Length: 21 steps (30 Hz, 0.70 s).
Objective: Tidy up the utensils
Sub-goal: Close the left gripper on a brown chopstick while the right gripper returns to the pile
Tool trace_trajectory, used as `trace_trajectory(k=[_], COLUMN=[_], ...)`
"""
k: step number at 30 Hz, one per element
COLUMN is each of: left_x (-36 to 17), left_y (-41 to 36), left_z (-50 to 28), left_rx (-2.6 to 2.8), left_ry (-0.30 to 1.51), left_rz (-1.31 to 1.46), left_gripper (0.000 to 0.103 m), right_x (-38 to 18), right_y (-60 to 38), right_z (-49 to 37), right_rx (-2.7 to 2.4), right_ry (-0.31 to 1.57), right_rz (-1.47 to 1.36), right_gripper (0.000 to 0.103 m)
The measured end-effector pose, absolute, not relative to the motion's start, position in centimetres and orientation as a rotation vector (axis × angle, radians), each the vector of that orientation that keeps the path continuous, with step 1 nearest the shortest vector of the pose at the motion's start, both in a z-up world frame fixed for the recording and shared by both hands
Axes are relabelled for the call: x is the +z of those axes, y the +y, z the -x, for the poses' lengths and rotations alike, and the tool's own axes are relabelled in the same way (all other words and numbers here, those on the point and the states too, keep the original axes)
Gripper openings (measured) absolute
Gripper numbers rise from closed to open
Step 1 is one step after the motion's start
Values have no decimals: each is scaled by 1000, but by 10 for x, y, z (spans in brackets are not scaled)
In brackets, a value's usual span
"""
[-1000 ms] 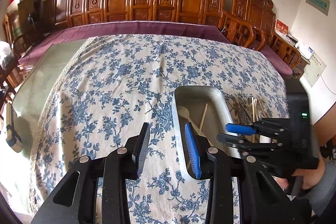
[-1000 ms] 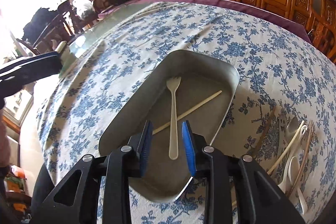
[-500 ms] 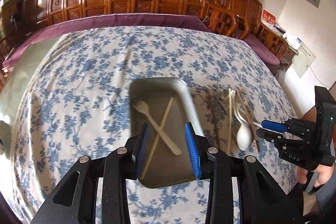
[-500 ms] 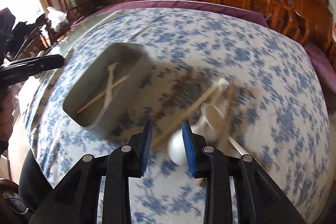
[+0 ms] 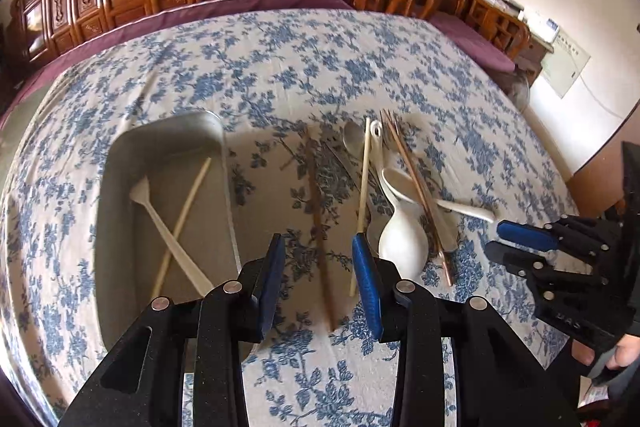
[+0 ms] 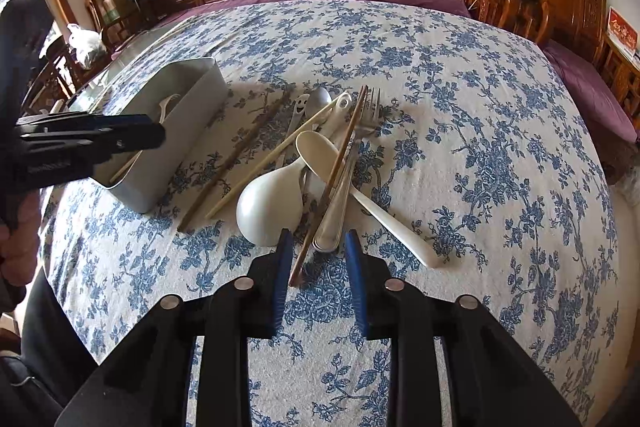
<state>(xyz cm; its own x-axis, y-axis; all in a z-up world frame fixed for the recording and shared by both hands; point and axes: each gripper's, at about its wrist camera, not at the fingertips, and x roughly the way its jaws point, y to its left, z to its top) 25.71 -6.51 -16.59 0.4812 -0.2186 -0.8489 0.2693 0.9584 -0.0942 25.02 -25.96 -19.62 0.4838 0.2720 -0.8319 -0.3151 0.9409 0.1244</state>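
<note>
1. Right tongs (image 6: 316,253) are closing with nothing gripped, over the near end of a brown chopstick (image 6: 332,183)
2. Left tongs (image 5: 318,261) gape, empty
3. Utensil pile (image 6: 304,163) lies on the desk (image 6: 480,147) beside the grey bin (image 6: 176,143), which holds a white fork (image 5: 168,223)

1. left gripper (image 5: 318,279): black speckled plastic frame, blue ribbed pads, round silver pins at the pivots.
2. right gripper (image 6: 316,275): same build, black frame, blue pads, silver pins; faint embossed lettering on its side in the left view.
3. Person: dark clothing at the frame edge.
</note>
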Motion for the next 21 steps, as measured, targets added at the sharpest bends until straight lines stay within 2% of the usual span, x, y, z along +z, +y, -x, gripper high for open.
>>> trace_trajectory(k=[3,5,10,16,21], left_x=[-180,-187,-201,-212,-223], left_y=[-74,-75,-77,-80,-80], left_z=[-258,-258,-256,-251,-250], left_rx=[-278,-262,-238,-197,-197], left_ry=[1055,1069,1098,1124,1149], left_rz=[-79,-76,-49,-69,-60], left_gripper=[33,25,24,16,15], right_x=[-197,-199,-204,-206,-205], right_y=[-261,-262,-263,-265,-262], right_z=[-245,-241,-233,-229,-229], right_rx=[366,372,379,378,377], right_ry=[1002,1008,1020,1033,1043], right_rz=[41,35,35,26,52], right_gripper=[28,28,28,28,28])
